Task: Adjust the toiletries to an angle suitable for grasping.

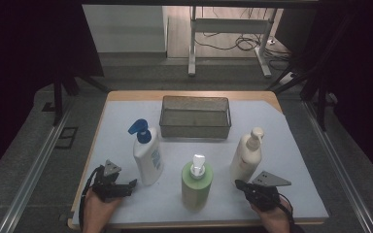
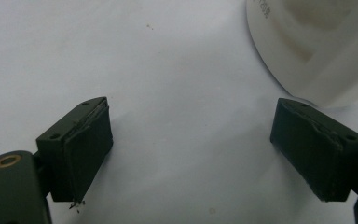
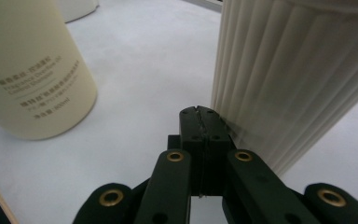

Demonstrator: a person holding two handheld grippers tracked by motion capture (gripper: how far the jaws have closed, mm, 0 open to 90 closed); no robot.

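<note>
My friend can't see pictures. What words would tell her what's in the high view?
Three pump bottles stand on a pale table: white with a blue pump, green, cream. Behind them sits an empty mesh basket. At the near edge, the left gripper is open and the right gripper shut.

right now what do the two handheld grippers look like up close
Both are matte black. The left gripper and right gripper each carry a grey three-cornered plate on top and trail a black cable. The fingers are blocky with flat dark pads, slightly frayed at the edges. Brass-coloured rivets mark the linkage arms.
</note>
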